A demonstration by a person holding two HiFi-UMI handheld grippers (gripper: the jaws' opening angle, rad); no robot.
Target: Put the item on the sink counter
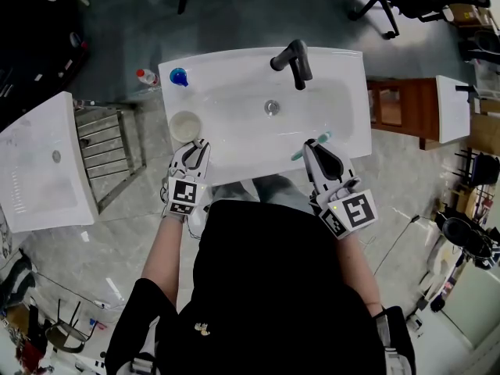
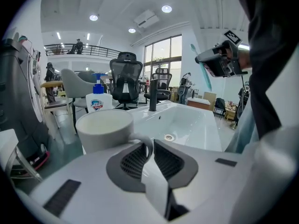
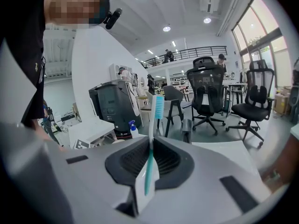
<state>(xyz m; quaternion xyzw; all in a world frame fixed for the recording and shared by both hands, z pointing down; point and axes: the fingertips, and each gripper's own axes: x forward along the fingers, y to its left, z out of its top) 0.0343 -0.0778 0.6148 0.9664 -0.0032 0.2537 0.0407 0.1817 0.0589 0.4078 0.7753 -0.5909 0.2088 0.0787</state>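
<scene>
A white mug [image 1: 185,126] is at the left rim of the white sink [image 1: 234,69]. My left gripper [image 1: 199,145] is shut on its handle; in the left gripper view the handle [image 2: 148,143] is pinched between the pads, with the mug body [image 2: 105,129] just beyond. Whether the mug rests on the rim, I cannot tell. My right gripper [image 1: 310,147] is shut on a teal toothbrush [image 1: 322,139] above the sink's front right. In the right gripper view the toothbrush [image 3: 154,120] stands upright from the jaws, bristles up.
A black faucet [image 1: 293,61] stands at the back of the basin, above the drain [image 1: 271,107]. A blue-capped soap bottle [image 1: 178,76] sits on the sink's back left corner. Another white basin [image 1: 39,166] and a metal rack [image 1: 109,147] stand to the left; a wooden cabinet [image 1: 402,108] is on the right.
</scene>
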